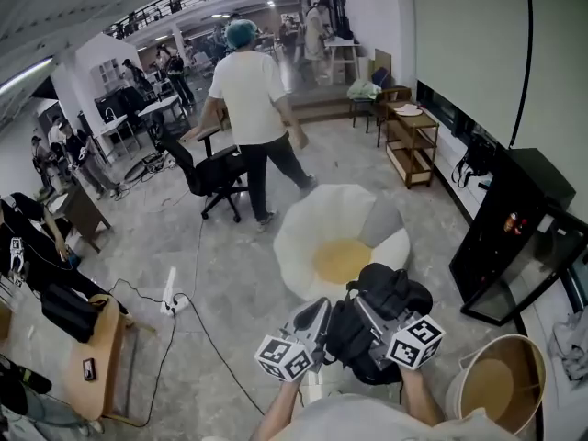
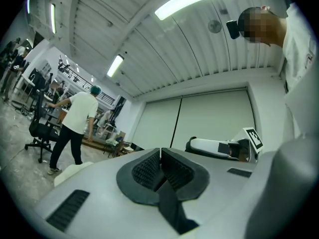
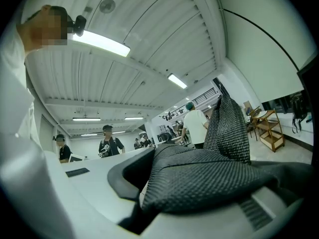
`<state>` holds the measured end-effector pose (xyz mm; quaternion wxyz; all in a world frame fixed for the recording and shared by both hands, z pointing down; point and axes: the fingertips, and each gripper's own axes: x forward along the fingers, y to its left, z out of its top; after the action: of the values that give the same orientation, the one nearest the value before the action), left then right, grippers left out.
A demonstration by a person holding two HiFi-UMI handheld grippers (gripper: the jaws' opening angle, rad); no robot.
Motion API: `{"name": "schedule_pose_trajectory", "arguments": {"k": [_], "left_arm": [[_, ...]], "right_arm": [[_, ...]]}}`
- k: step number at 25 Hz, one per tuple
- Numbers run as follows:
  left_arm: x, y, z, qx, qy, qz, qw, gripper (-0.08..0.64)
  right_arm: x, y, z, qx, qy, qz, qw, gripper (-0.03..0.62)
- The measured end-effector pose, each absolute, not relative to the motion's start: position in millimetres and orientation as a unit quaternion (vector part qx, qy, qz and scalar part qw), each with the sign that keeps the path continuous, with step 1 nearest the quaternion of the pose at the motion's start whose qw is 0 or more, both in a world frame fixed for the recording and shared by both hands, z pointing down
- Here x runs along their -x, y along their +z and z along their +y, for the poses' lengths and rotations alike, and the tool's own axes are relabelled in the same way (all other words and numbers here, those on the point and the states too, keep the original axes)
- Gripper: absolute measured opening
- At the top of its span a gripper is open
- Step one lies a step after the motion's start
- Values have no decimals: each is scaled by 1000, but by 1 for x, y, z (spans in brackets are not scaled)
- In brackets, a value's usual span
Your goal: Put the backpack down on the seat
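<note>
1. Our left gripper (image 1: 315, 320) pinches a thin black strap (image 2: 167, 203); our right gripper (image 1: 369, 315) clamps mesh padding (image 3: 199, 176).
2. White seat (image 1: 308, 219) lies just up-frame, at centre, beyond both grippers equally.
3. Black backpack (image 1: 386, 306) hangs between them at lower centre, overlapping the seat's near edge, not yet down; we judge it must go forward, then down.

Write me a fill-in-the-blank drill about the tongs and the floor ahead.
The left tongs and the right tongs are both shut on a black ___.
The white seat ahead has a ___ cushion in its middle.
The person in the white shirt stands beside a black office ___.
Missing words: backpack; yellow; chair.
</note>
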<state>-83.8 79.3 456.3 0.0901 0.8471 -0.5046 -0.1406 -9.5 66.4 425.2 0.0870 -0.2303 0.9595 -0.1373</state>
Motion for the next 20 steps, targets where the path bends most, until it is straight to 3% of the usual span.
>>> {"name": "schedule_pose_trajectory", "arguments": {"k": [20], "left_arm": [[130, 501, 16, -857, -116, -485, 132, 38]], "right_arm": [[58, 473, 4, 260, -180, 946, 69, 57]]}}
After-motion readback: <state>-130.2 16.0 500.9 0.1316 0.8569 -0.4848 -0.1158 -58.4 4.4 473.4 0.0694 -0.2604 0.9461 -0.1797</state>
